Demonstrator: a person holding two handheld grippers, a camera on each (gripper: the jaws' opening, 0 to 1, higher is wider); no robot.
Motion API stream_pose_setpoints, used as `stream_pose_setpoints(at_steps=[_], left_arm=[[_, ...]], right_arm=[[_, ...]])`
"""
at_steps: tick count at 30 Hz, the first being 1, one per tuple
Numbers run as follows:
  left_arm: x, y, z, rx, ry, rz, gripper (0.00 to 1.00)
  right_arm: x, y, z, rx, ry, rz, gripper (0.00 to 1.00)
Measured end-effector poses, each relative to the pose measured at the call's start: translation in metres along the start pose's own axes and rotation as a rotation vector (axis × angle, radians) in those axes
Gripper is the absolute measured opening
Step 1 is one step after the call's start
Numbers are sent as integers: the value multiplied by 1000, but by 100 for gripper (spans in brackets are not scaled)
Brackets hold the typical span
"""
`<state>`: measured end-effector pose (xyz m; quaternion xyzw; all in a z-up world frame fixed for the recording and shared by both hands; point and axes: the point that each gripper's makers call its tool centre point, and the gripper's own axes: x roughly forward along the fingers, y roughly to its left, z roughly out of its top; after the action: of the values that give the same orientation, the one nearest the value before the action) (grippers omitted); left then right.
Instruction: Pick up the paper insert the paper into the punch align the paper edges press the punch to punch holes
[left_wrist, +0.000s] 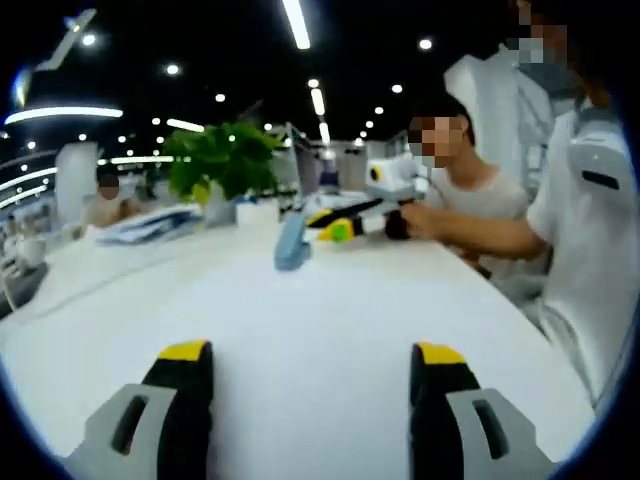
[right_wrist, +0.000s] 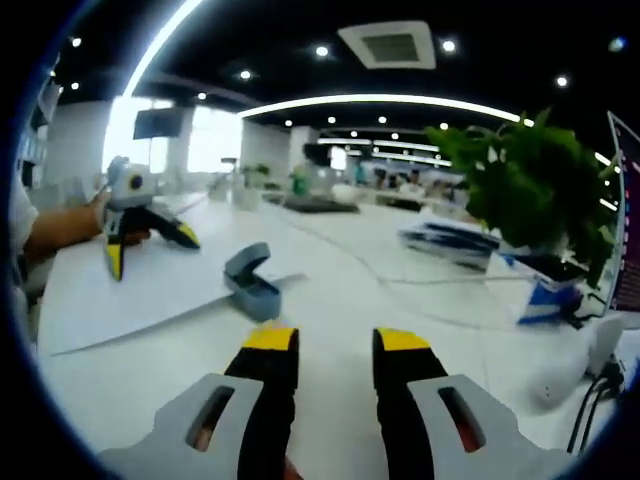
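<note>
Right,

1. You are working over one white table (right_wrist: 330, 290), which is spreading out ahead of both tools.
2. One sheet of paper (right_wrist: 130, 290) is lying flat on it, in the right gripper view to the left of your right gripper (right_wrist: 335, 338) and beyond its tips, well apart from them.
3. One potted plant (right_wrist: 530, 190) is standing at the right of that view, far behind the paper.
4. Your left gripper (left_wrist: 312, 350) is hovering above bare tabletop with its two jaws spread wide and gripping nothing.
5. Your right gripper is keeping its two jaws a narrower gap apart, also with nothing between them.
6. Another gripper (right_wrist: 135, 215) is being held by a person's hand at the far left edge of the sheet, its yellow tips pointing down toward the paper.
7. One blue punch (right_wrist: 250, 283) is sitting with its lid raised at the paper's near right edge, just ahead of your right gripper's left jaw without touching it. In the left gripper view the punch (left_wrist: 292, 245) is standing well beyond your jaws, near the table's middle.
</note>
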<state>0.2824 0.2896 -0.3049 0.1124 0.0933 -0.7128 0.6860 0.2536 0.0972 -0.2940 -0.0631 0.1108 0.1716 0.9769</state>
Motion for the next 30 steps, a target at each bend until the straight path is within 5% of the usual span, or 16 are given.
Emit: stream_pose_setpoints(at_steps=[7,12,19,30], left_arm=[[1,1,-4,-21,19,20,79],[2,1,-5,-20,13,15,80],[3,0,-5,-20,9,15,80],[3,-1,-3,-23,11,21,80]], right_arm=[[6,37,-2,13,21,246,34],[27,45,9,30,-9,357,37],[49,46,5,-34,34,540,37],[47,49,3,-61,45,620,24]])
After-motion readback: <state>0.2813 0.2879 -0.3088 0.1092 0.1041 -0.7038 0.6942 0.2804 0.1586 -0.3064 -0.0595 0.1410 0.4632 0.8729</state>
